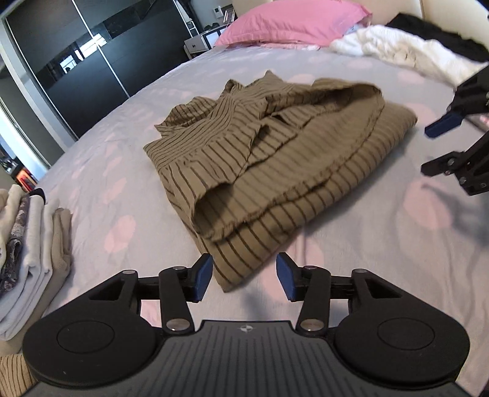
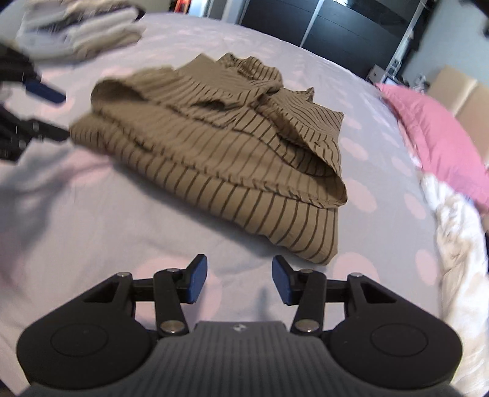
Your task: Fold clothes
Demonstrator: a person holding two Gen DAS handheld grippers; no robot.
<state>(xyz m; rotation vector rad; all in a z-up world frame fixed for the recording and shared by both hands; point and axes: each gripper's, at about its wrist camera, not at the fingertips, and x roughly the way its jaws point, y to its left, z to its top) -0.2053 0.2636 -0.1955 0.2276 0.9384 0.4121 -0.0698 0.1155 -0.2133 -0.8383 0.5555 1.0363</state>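
**Obs 1:** Centre of the left wrist view: olive-brown cotton garment with thin dark stripes, loosely folded into a thick bundle, lying on the pale lilac bed sheet with faint pink spots. One open sleeve or hem mouth faces the lower middle of the frame.

**Obs 2:** Same garment in the right wrist view, centre to upper middle, layers stacked unevenly, a corner reaching down toward lower right. Sheet under it.

**Obs 1:** Left claw at bottom centre, blue pads apart, about half spread. Nothing gripped. The garment's near corner shows in the gap between the pads, but neither pad presses on it.

**Obs 2:** Right claw at bottom centre, likewise roughly half spread, empty; only sheet between the pads. The garment's corner lies just up and right of it, apart.

**Obs 1:** Right claw also visible at the right edge of the left view, jaws parted, beside the garment, not touching.

**Obs 2:** Left claw blurred at the left edge here, close to the bundle's left end; contact cannot be told.

**Obs 1:** Surroundings: stack of folded white and grey laundry at lower left; pink pillow at top; crumpled white fabric at upper right; dark sliding wardrobe doors at upper left.
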